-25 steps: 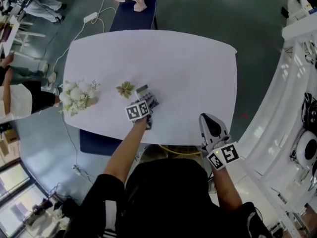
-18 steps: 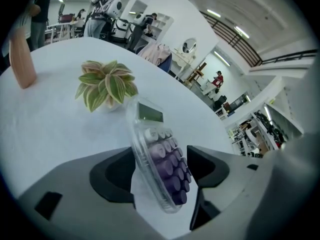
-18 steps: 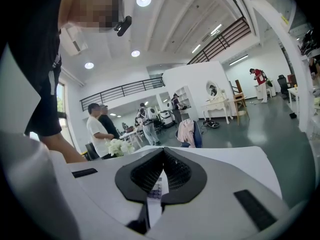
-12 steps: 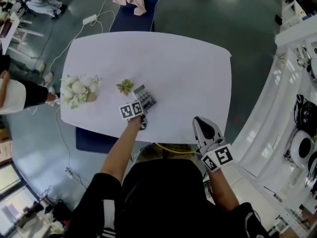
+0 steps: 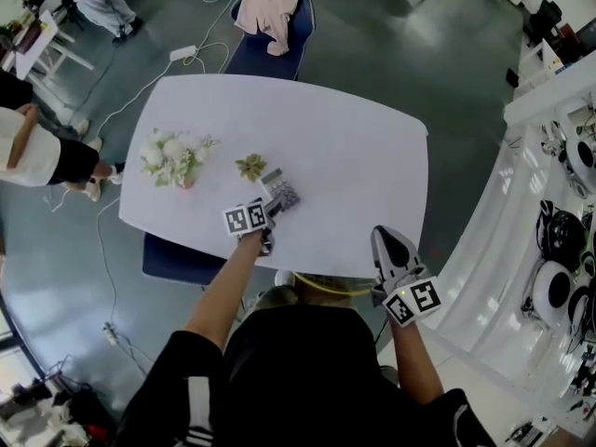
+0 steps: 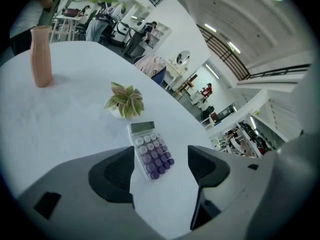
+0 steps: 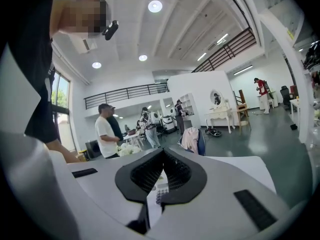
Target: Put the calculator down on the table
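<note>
My left claw (image 6: 160,170) has its jaws spread wide, the pads touching nothing. Just past them the calculator (image 6: 151,151) lies flat on the white table (image 5: 354,156), face up, a little in from the edge nearest me. It has a pale body, a grey-green display at its far end and rows of round keys shading from light lilac to deep purple. A small leafy plant (image 6: 125,101) sits just beyond it. My right claw (image 7: 162,156) has its jaws together on nothing, off the table's near edge.
</note>
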{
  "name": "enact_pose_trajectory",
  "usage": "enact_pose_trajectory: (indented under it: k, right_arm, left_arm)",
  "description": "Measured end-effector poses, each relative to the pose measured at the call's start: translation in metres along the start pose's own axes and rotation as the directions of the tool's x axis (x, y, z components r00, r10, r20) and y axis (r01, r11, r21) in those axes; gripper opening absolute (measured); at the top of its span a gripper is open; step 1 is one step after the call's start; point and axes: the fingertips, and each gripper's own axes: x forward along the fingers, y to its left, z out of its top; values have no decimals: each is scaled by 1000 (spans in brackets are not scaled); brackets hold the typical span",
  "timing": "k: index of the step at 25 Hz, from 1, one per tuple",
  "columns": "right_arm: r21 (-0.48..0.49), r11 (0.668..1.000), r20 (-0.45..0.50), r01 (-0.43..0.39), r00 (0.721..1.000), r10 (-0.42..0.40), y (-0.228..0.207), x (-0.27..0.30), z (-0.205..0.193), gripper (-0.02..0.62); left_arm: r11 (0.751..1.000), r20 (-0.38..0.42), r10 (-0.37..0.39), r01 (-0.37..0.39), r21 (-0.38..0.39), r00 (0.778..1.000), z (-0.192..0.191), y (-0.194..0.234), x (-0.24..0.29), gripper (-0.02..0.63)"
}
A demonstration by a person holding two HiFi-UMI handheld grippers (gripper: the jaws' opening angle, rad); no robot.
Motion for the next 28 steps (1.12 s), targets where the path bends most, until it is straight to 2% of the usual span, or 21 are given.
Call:
enact_pose_trajectory:
  k: [3, 5, 7, 9, 11, 14, 16, 17, 19, 20, 22, 24, 26, 28]
  right_arm:
    - [-23, 1000, -9, 1, 1000, -1, 15, -5, -1, -2]
    - [-43, 999, -19, 2, 1000, -3, 28, -9, -3, -2]
    - [-51, 999, -29, 17, 999, -19, 40, -14, -8, -2]
    - [-49, 998, -42, 42, 998, -44, 51, -20, -17, -2]
    - [-51, 996, -43, 73, 996, -75, 63, -27, -26, -2]
    - [-73, 987, 16, 147, 989, -146, 76, -37, -23, -2]
    - [-80, 980, 44, 182, 983, -179, 84, -42, -18, -2]
    - [-80, 977, 53, 197, 980, -193, 87, -43, -15, -3]
    - [-84, 971, 65, 223, 974, -218, 91, -44, -10, -3]
    - [-93, 969, 70, 229, 972, -223, 94, -46, -7, -3]
    - [-123, 966, 77, 226, 973, -217, 100, -51, -1, -3]
    - [-152, 964, 70, 218, 975, -210, 102, -53, 1, -3]
    - [-171, 962, 53, 211, 977, -205, 103, -55, -3, -3]
    - [-187, 962, 41, 198, 980, -194, 106, -61, -9, -3]
  left_arm:
    - [997, 54, -71, 69, 30, 996, 6, -25, -37, 310]
    - [987, 77, -135, 128, 94, 988, 6, -49, -66, 310]
    - [964, 90, -209, 190, 184, 974, 5, -77, -99, 310]
    - [931, 124, -279, 237, 277, 952, 4, -107, -136, 308]
    - [890, 175, -358, 279, 361, 917, 4, -137, -176, 305]
    - [817, 228, -497, 362, 449, 837, 0, -175, -232, 288]
    - [771, 239, -560, 392, 502, 794, -7, -193, -262, 228]
    - [751, 240, -577, 392, 532, 781, -10, -198, -273, 185]
    - [727, 242, -589, 375, 575, 771, -16, -204, -288, 107]
    - [726, 248, -587, 365, 583, 771, -19, -205, -294, 72]
    - [740, 276, -567, 332, 585, 776, -25, -204, -304, 21]
    - [757, 325, -531, 265, 598, 783, -25, -200, -311, 9]
    - [760, 351, -502, 211, 614, 790, -27, -196, -314, 6]
    - [760, 336, -495, 212, 615, 801, -34, -197, -312, 6]
